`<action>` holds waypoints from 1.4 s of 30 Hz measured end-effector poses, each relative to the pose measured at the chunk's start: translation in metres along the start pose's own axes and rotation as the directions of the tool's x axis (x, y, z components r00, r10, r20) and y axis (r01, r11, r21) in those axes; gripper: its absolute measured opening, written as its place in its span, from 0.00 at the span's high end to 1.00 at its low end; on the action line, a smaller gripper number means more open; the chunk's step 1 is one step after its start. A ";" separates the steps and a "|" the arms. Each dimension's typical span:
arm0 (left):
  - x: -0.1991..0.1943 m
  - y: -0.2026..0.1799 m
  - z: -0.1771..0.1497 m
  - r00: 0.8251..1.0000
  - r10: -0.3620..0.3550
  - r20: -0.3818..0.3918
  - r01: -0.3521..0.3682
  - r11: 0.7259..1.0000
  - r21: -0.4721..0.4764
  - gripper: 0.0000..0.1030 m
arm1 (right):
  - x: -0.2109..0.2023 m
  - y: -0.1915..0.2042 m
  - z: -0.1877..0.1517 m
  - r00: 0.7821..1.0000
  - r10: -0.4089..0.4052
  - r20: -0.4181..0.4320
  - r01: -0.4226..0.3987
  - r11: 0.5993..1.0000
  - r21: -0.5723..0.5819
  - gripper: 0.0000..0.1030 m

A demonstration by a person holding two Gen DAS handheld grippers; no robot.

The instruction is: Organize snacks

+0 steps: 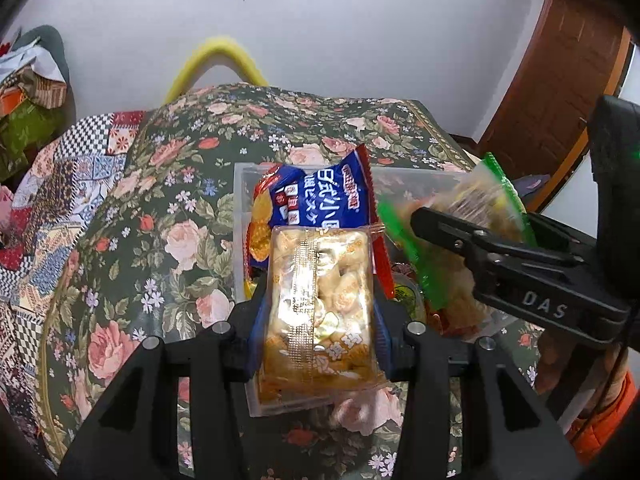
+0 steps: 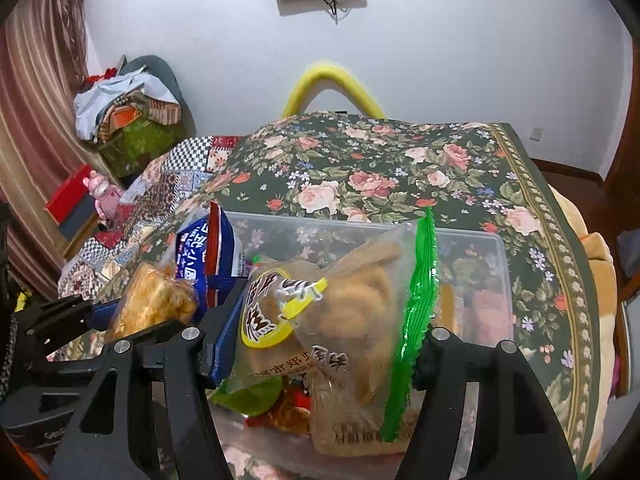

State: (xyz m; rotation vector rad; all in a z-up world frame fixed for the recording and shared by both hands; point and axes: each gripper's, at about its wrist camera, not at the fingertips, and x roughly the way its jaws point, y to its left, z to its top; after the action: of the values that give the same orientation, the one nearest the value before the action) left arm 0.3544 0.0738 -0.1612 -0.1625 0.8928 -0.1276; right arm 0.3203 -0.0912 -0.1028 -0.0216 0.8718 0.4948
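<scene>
My left gripper is shut on a clear pack of golden biscuits, held over the near left corner of a clear plastic bin. A blue biscuit bag stands upright in the bin behind it. My right gripper is shut on a clear snack bag with a green edge, held above the bin. The right gripper also shows at the right of the left wrist view, the left gripper at the left of the right wrist view. More packets lie in the bin.
The bin stands on a floral tablecloth. A patchwork cloth lies to the left. A yellow curved chair back rises behind the table. Boxes and cloth are piled at the far left. A wooden door stands at right.
</scene>
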 end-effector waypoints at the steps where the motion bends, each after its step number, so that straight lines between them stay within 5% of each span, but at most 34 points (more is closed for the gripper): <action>1: 0.000 0.001 0.000 1.000 -0.006 0.003 0.006 1.000 -0.003 0.57 | 0.000 0.000 0.000 1.000 -0.003 0.002 0.003 1.000 -0.005 0.39; 8: -0.010 -0.004 0.000 0.999 0.014 0.034 -0.015 1.000 0.014 0.41 | -0.019 -0.003 0.002 0.999 -0.012 0.038 0.012 1.000 -0.007 0.26; 17: -0.075 -0.018 -0.001 0.987 0.041 0.156 -0.045 0.999 0.023 0.40 | -0.084 -0.004 -0.002 0.991 -0.017 0.130 0.017 1.000 0.002 0.25; 22: -0.145 -0.038 -0.012 0.955 0.055 0.292 -0.073 0.996 0.049 0.40 | -0.144 0.005 -0.012 0.975 -0.019 0.220 0.020 1.000 -0.006 0.25; 30: -0.242 -0.075 -0.049 0.879 0.047 0.475 -0.095 0.992 0.078 0.38 | -0.230 0.025 -0.041 0.937 -0.013 0.349 0.027 0.999 -0.034 0.25; 35: -0.283 -0.095 -0.076 0.832 0.019 0.554 -0.093 0.990 0.106 0.24 | -0.264 0.036 -0.063 0.910 -0.012 0.414 0.035 0.998 -0.048 0.16; 39: -0.298 -0.104 -0.092 0.820 0.008 0.573 -0.089 0.990 0.114 0.15 | -0.282 0.039 -0.074 0.891 -0.019 0.453 0.039 0.999 -0.035 0.00; 42: -0.304 -0.111 -0.101 0.806 0.022 0.592 -0.114 0.986 0.119 0.08 | -0.292 0.040 -0.081 0.883 -0.016 0.469 0.036 0.999 -0.034 0.00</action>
State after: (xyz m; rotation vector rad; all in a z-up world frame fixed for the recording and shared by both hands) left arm 0.0814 0.0108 0.0301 -0.0220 0.2581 -0.0682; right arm 0.0871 -0.1925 0.0667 0.0475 0.3829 0.4663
